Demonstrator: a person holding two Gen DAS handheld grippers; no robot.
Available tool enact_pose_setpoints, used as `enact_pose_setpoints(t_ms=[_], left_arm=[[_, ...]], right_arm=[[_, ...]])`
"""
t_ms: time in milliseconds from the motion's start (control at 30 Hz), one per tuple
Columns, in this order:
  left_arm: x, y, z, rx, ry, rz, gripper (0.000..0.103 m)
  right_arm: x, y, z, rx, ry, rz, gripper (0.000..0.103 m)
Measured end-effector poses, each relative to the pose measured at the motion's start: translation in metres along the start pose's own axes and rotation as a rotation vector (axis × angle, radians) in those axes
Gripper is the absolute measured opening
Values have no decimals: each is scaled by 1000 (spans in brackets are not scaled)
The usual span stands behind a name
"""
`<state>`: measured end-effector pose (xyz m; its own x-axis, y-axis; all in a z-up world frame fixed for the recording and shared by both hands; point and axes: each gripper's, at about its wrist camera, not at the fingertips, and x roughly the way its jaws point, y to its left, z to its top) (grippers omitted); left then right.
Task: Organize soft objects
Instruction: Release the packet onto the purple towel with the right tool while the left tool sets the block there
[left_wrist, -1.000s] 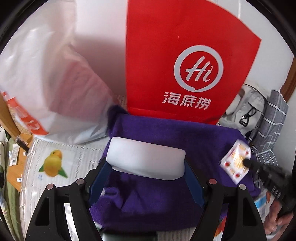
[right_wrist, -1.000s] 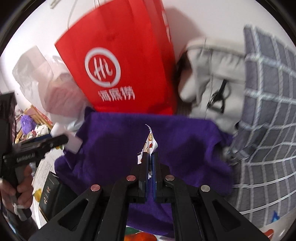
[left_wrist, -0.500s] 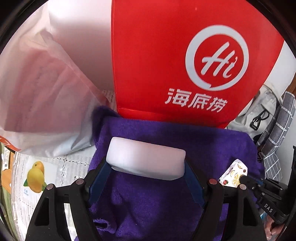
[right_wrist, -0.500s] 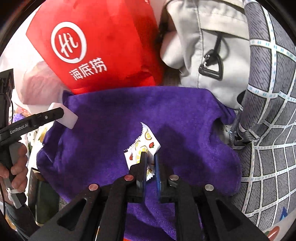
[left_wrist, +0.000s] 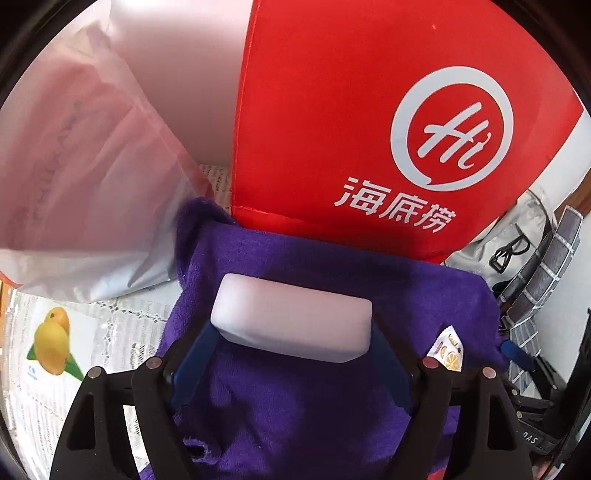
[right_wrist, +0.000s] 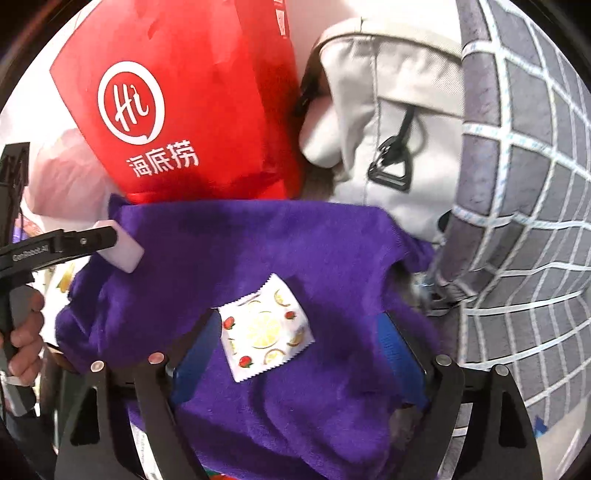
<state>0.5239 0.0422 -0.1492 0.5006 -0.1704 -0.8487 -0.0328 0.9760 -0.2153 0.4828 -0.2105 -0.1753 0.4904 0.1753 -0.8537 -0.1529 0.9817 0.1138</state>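
Note:
A white soft block (left_wrist: 291, 325) sits between the blue fingers of my left gripper (left_wrist: 291, 330), just over a purple towel (left_wrist: 295, 413). The jaws are opening, but the pads still touch both ends of the block. A small fruit-print packet (right_wrist: 266, 328) lies flat on the purple towel (right_wrist: 314, 243), loose between the wide fingers of my right gripper (right_wrist: 299, 325), whose jaws are opening. The right wrist view has the left gripper (right_wrist: 92, 240) and the block (right_wrist: 123, 251) at its left edge. The packet (left_wrist: 447, 350) appears at the towel's right edge in the left wrist view.
A red paper bag (left_wrist: 369, 129) stands right behind the towel, with a white plastic bag (left_wrist: 92, 184) on its left. A pale grey backpack (right_wrist: 388, 110) and a grey checked cloth (right_wrist: 535, 221) crowd the right side. A hand (right_wrist: 26, 332) grips the left tool's handle.
My right gripper has gone from shut on the packet to wide open, and the packet now lies flat on the towel. The left gripper brought the block lower and nearer to the red bag.

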Motion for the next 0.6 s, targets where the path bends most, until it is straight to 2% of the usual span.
enact_pose_setpoints(t_ms=[167, 233, 300, 433, 533, 600], left_arm=[[-8, -12, -3, 28, -5, 19, 83], [-7, -18, -4, 42, -6, 32, 90], [-10, -21, -7, 46, -12, 22, 93], [-12, -26, -7, 25, -5, 20, 93], [-19, -31, -8, 37, -18, 24, 93], [-29, -33, -10, 51, -35, 24, 93]], right_arm=[[-4, 9, 3, -8, -8, -42, 88], [-7, 14, 2, -32, -36, -29, 88], [-12, 20, 1, -62, -56, -17, 88], [-25, 24, 2, -53, -82, -81, 88], [-29, 28, 1, -79, -55, -26, 89], [-36, 31, -3, -78, -67, -72, 89]])
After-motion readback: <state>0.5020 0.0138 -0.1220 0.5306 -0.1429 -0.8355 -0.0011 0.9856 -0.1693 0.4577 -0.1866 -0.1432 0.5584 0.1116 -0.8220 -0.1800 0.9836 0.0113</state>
